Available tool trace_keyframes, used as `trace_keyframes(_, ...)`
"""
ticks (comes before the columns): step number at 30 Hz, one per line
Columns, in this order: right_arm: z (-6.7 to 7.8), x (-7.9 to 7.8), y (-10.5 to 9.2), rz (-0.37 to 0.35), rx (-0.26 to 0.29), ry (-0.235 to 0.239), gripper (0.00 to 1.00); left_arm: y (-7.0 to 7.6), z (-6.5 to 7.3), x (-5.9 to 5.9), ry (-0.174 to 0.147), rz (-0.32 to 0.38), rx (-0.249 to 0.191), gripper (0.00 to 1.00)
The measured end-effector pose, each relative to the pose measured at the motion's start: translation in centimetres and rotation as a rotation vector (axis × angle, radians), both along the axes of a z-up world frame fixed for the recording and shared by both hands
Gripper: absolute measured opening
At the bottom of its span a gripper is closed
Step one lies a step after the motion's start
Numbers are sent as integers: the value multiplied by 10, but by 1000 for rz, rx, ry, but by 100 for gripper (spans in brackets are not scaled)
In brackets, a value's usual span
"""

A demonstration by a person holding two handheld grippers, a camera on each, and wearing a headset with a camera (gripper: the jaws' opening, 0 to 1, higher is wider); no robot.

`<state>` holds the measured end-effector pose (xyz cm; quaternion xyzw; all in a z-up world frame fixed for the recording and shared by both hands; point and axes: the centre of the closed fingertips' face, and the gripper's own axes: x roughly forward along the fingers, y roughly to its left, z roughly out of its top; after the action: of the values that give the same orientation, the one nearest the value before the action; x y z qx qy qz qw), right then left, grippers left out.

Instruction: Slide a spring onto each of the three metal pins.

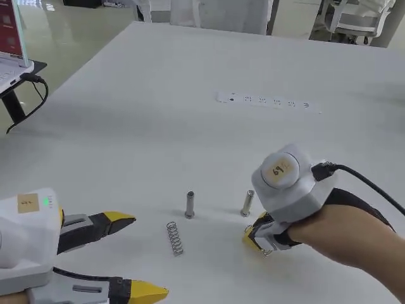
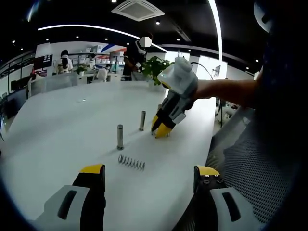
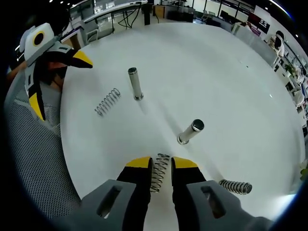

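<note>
Two polished metal pins stand upright on the white table, left pin and right pin; a loose coil spring lies beside the left pin; the right gripper clenches a second spring; the left gripper gapes wide.

white table, power strip, laptop

White table: two upright pins, a spring (plus power strip).
</note>
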<state>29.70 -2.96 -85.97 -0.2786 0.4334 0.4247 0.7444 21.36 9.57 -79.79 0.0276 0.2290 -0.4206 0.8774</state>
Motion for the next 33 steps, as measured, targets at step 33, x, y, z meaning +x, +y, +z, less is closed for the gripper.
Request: trace_keyframes(33,0,0,0,-76,31,56,9,0,-1,-2,2,4,8,70)
